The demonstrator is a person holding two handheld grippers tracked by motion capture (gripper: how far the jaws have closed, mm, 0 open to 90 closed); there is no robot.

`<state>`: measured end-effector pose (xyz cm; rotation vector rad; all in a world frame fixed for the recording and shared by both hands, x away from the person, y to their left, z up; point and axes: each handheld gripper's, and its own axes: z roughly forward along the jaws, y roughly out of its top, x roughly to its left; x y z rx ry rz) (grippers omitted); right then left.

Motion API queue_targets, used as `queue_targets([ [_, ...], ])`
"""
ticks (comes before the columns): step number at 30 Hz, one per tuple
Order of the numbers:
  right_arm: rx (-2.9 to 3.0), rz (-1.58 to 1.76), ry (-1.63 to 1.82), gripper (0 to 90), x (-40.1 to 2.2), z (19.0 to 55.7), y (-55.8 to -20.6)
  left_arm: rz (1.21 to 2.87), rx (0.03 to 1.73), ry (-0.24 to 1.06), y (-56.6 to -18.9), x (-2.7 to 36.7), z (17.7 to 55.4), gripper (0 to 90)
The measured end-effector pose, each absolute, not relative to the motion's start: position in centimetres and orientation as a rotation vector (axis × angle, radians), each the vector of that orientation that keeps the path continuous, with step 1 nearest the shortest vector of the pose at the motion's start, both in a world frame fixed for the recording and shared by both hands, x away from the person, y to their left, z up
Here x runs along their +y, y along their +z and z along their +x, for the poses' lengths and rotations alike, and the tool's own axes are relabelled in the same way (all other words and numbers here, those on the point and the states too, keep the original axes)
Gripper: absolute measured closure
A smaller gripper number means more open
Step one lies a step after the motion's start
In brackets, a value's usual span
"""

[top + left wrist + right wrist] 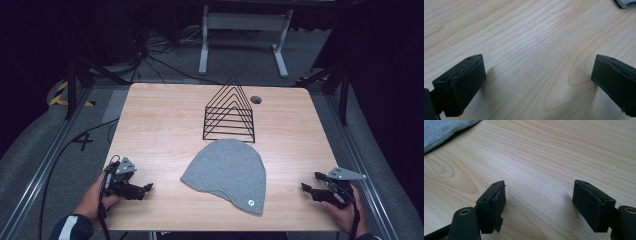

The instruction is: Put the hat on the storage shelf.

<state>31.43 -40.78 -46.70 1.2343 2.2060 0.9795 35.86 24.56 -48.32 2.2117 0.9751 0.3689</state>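
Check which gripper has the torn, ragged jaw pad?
The right gripper: its own view shows one pad frayed, a loose flap hanging off. The left gripper has pads worn but whole.

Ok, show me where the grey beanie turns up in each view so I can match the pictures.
High view: the grey beanie lies flat at the table's middle, in front of the black wire rack.
Left gripper view: a sliver of its edge at the top right corner.
Right gripper view: its grey fabric covers the top left corner.
Shared landmark: the light wooden tabletop.
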Motion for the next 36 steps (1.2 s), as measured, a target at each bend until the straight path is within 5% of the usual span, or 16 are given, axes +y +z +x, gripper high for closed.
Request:
queue_targets([
  [8, 2.206, 1.239, 0.975, 25.4, -40.7, 31.5, -46.7, 2.234, 1.022, 0.355, -48.0, 23.6, 36.8, 0.7],
  [12, 2.209, 1.238, 0.964, 23.8, -40.6, 31.6, -46.7, 2.266, 0.899, 0.321, -47.9, 23.7, 37.4, 4.2],
  [14, 2.224, 1.231, 0.962, 31.6, -40.4, 31.7, -46.5, 2.296, 0.832, 0.289, -47.6, 23.7, 37.8, 7.4],
  [16, 2.254, 1.195, 0.957, 38.8, -39.7, 31.8, -46.0, 2.281, 0.803, 0.251, -47.1, 23.2, 38.5, 21.1],
  [19, 2.277, 1.148, 0.994, 43.4, -38.3, 32.1, -45.2, 2.285, 0.77, 0.241, -46.8, 22.4, 39.1, 21.4],
  [28, 2.432, 0.904, 1.094, 72.6, -28.3, 32.6, -43.3, 2.292, 0.552, 0.246, -45.2, 15.0, 40.6, 44.9],
  [36, 2.548, 0.791, 1.071, 78.8, -24.3, 32.7, -45.0, 2.389, 0.428, 0.228, -46.2, 11.1, 40.9, 52.4],
])
